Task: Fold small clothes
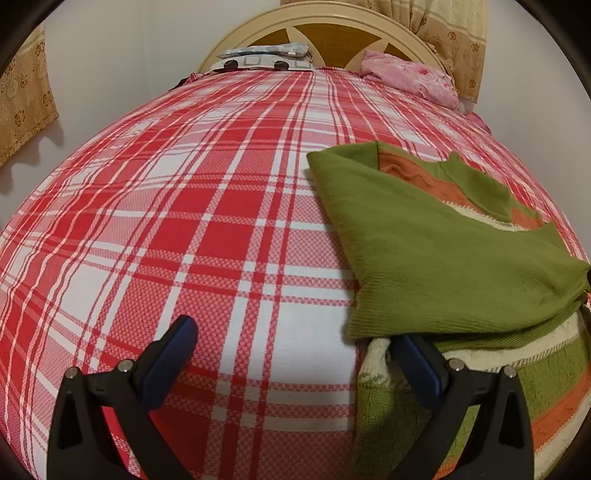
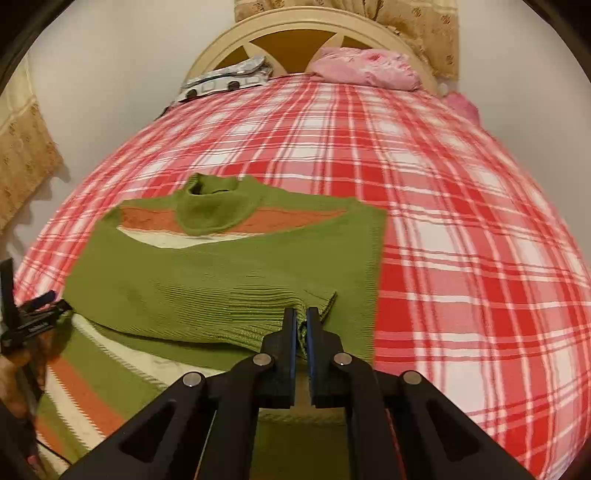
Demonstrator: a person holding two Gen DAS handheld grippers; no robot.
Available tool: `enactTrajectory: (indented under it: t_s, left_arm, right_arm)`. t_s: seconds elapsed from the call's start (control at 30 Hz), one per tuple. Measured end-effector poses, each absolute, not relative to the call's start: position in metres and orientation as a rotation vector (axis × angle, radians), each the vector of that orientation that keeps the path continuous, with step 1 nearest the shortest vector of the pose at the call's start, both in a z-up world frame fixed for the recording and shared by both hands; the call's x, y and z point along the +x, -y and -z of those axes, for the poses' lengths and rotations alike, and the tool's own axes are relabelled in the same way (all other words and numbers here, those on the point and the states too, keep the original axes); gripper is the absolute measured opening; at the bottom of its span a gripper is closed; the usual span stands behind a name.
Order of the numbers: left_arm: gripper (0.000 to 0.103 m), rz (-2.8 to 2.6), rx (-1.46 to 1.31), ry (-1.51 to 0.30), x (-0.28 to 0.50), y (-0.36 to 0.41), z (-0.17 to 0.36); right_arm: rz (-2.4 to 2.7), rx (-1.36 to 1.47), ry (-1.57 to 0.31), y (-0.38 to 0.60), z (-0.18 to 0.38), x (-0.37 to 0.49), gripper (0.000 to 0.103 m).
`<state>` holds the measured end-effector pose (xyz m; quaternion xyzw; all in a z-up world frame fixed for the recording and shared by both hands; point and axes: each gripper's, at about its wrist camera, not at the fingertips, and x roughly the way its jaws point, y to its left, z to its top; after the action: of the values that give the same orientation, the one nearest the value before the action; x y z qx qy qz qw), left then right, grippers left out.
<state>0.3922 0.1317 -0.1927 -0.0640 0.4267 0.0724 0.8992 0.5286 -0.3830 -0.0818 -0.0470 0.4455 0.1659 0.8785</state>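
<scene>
Pinching a green sleeve cuff (image 2: 314, 295) between nearly closed jaws, the right gripper (image 2: 301, 325) is working over a striped sweater (image 2: 221, 258) lying on the plaid bed (image 2: 461, 240). At the sweater's left edge, the left gripper (image 1: 295, 339) is hovering with jaws spread wide, gripping nothing. Beyond the sweater, a pink pillow (image 2: 365, 68) is resting against the headboard (image 2: 295, 27).

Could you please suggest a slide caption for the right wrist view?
Right tongs shut on the ribbed cuff of a folded-in sleeve of the green sweater, spread on the red plaid bed.
</scene>
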Motion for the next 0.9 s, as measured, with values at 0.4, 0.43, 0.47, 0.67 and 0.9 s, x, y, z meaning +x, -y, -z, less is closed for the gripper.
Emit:
enactTrajectory:
  t_s: [0.4,0.43,0.47,0.67,0.9]
  left_arm:
    - [0.103,-0.148,-0.125,-0.887,0.392,-0.13,0.193]
    - [0.103,-0.148,-0.122,-0.887,0.392,-0.129,0.193]
    - [0.103,-0.147,-0.12,-0.888,0.392,-0.129,0.193]
    - [0.103,-0.108,-0.155,-0.891,0.376,-0.133,0.183]
    - [0.103,-0.124,-0.126,-0.686,0.336,-0.13,0.134]
  right_arm:
    - [-0.327,-0.106,-0.895,0.396,0.087,0.497,0.004]
    - [-0.319,-0.146,-0.861,0.393,0.082,0.486,0.004]
    - [-0.306,-0.17,-0.853,0.392,0.082,0.483,0.004]
    - [-0.281,-0.105,-1.005,0.409,0.11,0.508,0.019]
    - [-0.32,-0.13,-0.848,0.397,0.068,0.492,0.084]
